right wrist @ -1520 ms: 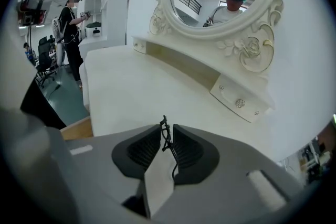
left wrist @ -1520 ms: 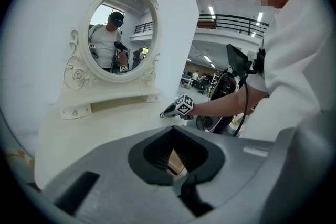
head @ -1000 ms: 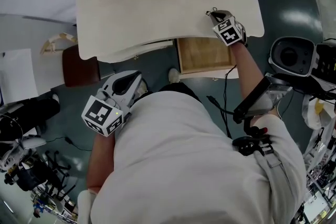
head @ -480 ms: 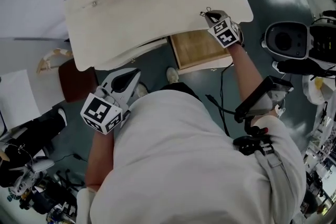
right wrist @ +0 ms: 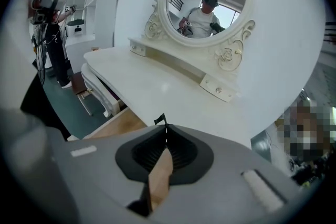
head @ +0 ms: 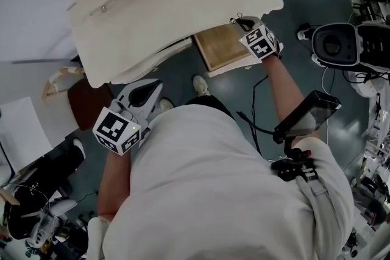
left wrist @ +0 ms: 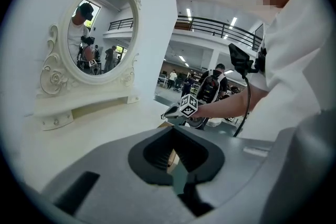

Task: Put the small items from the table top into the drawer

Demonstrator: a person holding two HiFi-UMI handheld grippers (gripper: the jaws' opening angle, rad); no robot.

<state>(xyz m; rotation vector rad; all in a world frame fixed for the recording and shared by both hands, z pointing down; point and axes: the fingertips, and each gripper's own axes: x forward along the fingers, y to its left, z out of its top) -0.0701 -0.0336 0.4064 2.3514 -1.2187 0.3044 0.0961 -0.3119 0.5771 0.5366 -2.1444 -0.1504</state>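
Seen from above, a person in a light shirt leans over a cream dressing table point(head: 183, 3) with a curved front edge. A wooden drawer point(head: 220, 47) stands pulled out beneath that edge, its pale wood floor showing. The right gripper point(head: 243, 22) is stretched forward on an extended arm and hangs at the table's front edge, above the far right part of the open drawer. In the right gripper view its jaws are pressed together at the tips on a small black item point(right wrist: 159, 120) that pokes up like a tiny flag — too small to tell what it is — with the drawer's wood point(right wrist: 118, 123) visible below and the table's oval mirror point(right wrist: 207, 0) ahead. The left gripper point(head: 158, 86) is held back close to the person's body, below the table edge and well apart from the drawer. In the left gripper view its jaws point(left wrist: 171, 129) meet at the tips with nothing between them — it points toward the table top, the mirror point(left wrist: 100, 34) and the other gripper's marker cube point(left wrist: 188, 106).
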